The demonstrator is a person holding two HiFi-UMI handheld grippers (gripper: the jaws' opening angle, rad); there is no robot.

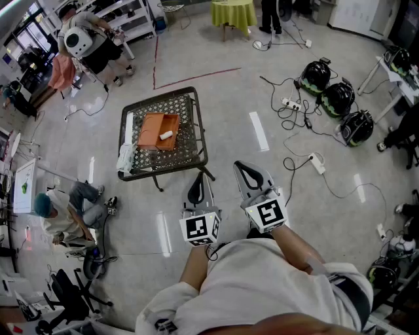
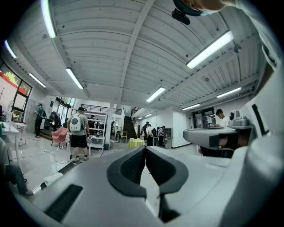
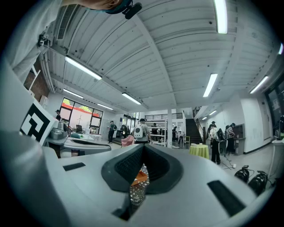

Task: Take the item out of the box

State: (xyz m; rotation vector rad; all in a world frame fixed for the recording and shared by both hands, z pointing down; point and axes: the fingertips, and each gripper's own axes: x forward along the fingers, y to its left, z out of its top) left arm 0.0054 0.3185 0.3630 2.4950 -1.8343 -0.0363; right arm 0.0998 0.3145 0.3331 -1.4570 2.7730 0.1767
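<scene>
An open orange box (image 1: pixel 156 130) lies on a small black lattice table (image 1: pixel 191 147), with a small white item (image 1: pixel 166 135) inside it. Both grippers are held near the person's body, short of the table's near edge and apart from the box. My left gripper (image 1: pixel 200 176) has its jaws shut with nothing between them, as its own view confirms (image 2: pixel 145 149). My right gripper (image 1: pixel 240 165) also has its tips together and is empty (image 3: pixel 143 148). Below its tips, a sliver of the orange box (image 3: pixel 140 177) and the lattice top (image 3: pixel 135 195) shows.
A white cloth (image 1: pixel 126 158) hangs at the table's left edge. A person (image 1: pixel 65 211) crouches on the floor to the left. Cables and power strips (image 1: pixel 292 104) and black helmets (image 1: pixel 338 98) lie to the right. A yellow-green table (image 1: pixel 232 13) stands far back.
</scene>
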